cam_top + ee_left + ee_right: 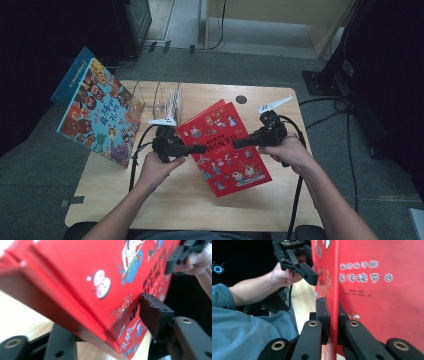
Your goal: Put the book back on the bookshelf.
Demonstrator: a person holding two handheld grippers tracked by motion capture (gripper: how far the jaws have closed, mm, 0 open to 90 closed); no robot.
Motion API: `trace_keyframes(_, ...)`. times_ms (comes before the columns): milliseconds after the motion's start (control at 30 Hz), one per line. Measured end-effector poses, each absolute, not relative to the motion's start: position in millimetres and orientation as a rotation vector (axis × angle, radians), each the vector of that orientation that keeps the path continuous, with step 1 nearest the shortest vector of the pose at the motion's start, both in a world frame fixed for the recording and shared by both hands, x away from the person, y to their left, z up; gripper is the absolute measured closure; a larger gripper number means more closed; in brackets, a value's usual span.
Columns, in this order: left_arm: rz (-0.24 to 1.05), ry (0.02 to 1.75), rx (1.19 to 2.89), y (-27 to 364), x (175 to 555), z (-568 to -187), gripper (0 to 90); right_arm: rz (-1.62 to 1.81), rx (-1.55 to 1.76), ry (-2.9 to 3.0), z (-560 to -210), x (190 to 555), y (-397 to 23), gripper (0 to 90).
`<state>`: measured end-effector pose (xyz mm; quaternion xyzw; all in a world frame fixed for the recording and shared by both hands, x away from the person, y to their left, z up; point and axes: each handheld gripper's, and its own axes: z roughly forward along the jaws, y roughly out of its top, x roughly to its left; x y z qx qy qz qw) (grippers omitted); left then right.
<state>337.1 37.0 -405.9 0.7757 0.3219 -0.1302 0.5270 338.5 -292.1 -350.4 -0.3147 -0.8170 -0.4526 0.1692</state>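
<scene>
right gripper [239, 143] is clamped on the right edge of the red book [225, 148]; in the right gripper view its two black jaws press the cover from both sides. left gripper [200, 149] sits at the book's opposite edge near the spine, jaws straddling it; one pad [152, 312] meets the front cover, the other lies beneath, so whether it fully grips cannot be told. red book is held off the wooden table [165, 200], tilted, between both grippers. blue picture book [97, 117] stands propped at the table's left edge, just beside a clear rack [162, 100].
</scene>
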Motion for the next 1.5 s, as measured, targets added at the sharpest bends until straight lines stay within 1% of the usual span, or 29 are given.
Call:
trace_keyframes(200, -0.338, 0.699, 1.915, 38.6, 338.6, -399.2, 66.8, -1.237, -0.9, -2.398, -363.5, 342.0, -288.9, 77.4)
trace_keyframes(267, -0.319, 0.657, 1.944, 36.0, 336.9, -397.0, 71.7, -1.234, -0.905, -2.424, -367.0, 344.2, -288.8, 72.9)
trace_keyframes(333, -0.323, 0.644, 1.954, 35.5, 337.0, -395.1, 74.2, -1.23, -0.902, -2.425, -369.7, 347.0, -289.9, 70.6)
trace_keyframes(467, -0.293, 0.615, 1.985, 34.8, 335.3, -388.2, 77.3, -1.244, -0.906, -2.438, -373.2, 347.8, -290.8, 65.7)
trace_keyframes(633, -0.19, 0.595, 2.062, 33.2, 329.6, -376.9, 77.8, -1.265, -0.909, -2.484, -379.7, 346.9, -290.0, 60.2)
trace_keyframes(767, -0.149, 0.577, 2.089, 36.6, 324.4, -369.2, 78.5, -1.283, -0.91, -2.474, -381.8, 345.4, -291.8, 60.1)
trace_keyframes(867, -0.122, 0.577, 2.093, 39.4, 324.5, -367.5, 79.6, -1.28, -0.929, -2.503, -382.0, 344.6, -292.2, 56.1)
trace_keyframes(967, -0.119, 0.591, 2.093, 41.6, 325.3, -368.8, 81.1, -1.291, -0.986, -2.522, -383.9, 345.1, -296.8, 56.3)
trace_keyframes(1067, -0.062, 0.589, 2.123, 40.9, 323.5, -367.6, 81.4, -1.291, -1.022, -2.534, -389.1, 345.1, -298.6, 57.7)
trace_keyframes(1100, -0.065, 0.595, 2.118, 41.8, 324.0, -367.7, 81.4, -1.294, -1.029, -2.545, -390.1, 344.8, -299.2, 58.1)
trace_keyframes(1233, -0.053, 0.611, 2.11, 44.3, 323.9, -366.6, 81.4, -1.395, -1.085, -2.558, -395.1, 343.5, -302.1, 58.2)
trace_keyframes(1367, -0.037, 0.608, 2.124, 43.0, 320.8, -365.1, 81.2, -1.476, -1.061, -2.607, -407.2, 339.5, -294.1, 59.9)
trace_keyframes(1500, -0.03, 0.627, 2.129, 44.5, 320.2, -363.7, 81.1, -1.446, -1.087, -2.678, -419.1, 332.2, -286.1, 72.9)
